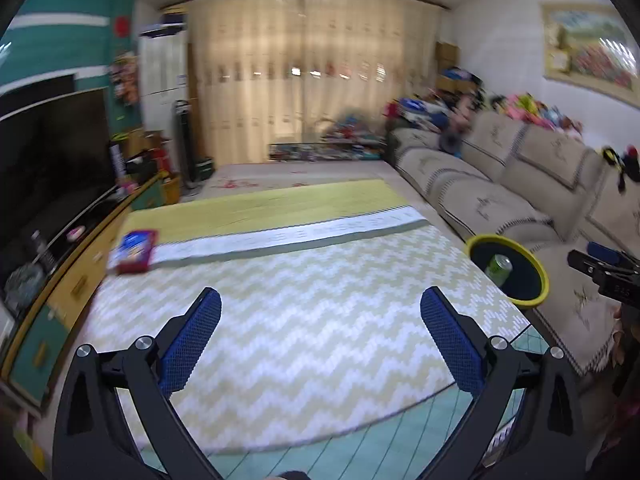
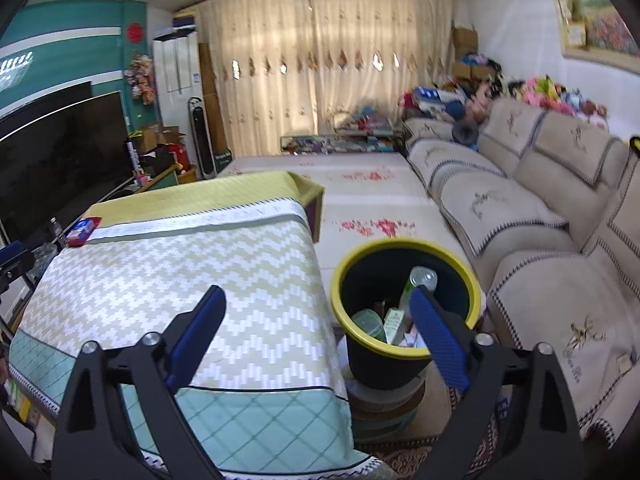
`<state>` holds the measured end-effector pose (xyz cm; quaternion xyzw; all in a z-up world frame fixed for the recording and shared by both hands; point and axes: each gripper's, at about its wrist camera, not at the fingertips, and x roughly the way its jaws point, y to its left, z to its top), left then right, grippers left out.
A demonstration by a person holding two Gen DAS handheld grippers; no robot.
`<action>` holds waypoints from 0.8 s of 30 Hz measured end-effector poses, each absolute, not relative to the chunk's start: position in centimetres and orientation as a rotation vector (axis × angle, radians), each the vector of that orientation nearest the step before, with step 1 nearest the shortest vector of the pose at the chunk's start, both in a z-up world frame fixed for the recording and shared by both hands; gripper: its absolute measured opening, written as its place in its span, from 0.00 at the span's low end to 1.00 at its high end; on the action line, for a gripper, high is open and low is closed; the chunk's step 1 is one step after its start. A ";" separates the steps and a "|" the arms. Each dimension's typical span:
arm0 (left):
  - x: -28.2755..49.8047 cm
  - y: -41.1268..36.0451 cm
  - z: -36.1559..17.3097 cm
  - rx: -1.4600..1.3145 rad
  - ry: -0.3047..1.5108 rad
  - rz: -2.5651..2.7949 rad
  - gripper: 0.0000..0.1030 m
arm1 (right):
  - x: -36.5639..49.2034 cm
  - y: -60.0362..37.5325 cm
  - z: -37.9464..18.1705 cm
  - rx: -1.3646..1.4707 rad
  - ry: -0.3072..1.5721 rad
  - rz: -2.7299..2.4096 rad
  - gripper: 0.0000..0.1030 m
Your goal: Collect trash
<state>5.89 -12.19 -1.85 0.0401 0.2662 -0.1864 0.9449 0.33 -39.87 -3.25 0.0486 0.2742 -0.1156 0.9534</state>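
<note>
A black bin with a yellow rim (image 2: pixel 404 354) stands on a low stool between the table and the sofa; it also shows in the left wrist view (image 1: pixel 534 300). Inside lie a green can (image 1: pixel 498 269), a clear bottle (image 2: pixel 418 282) and small cartons. A red and blue packet (image 1: pixel 134 251) lies at the table's far left; it also shows in the right wrist view (image 2: pixel 83 231). My left gripper (image 1: pixel 320 300) is open and empty above the zigzag tablecloth (image 1: pixel 304 304). My right gripper (image 2: pixel 318 296) is open and empty, its right finger over the bin.
A beige sofa (image 2: pixel 540 232) runs along the right. A TV (image 1: pixel 52 152) and cabinet stand at the left. Curtains and cluttered shelves are at the back. The right gripper's body (image 1: pixel 604 272) shows at the right edge of the left view.
</note>
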 end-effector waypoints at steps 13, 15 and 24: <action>-1.4 -5.3 -0.8 -0.017 0.487 -0.241 0.95 | -3.1 -36.6 -1.5 0.086 0.500 -0.193 0.90; -1.5 -6.0 -0.5 0.002 0.486 -0.229 0.95 | -3.3 -36.5 -1.7 0.088 0.504 -0.187 0.90; -2.2 -6.5 0.4 -0.004 0.464 -0.212 0.95 | -3.2 -36.6 -2.1 0.108 0.504 -0.175 0.90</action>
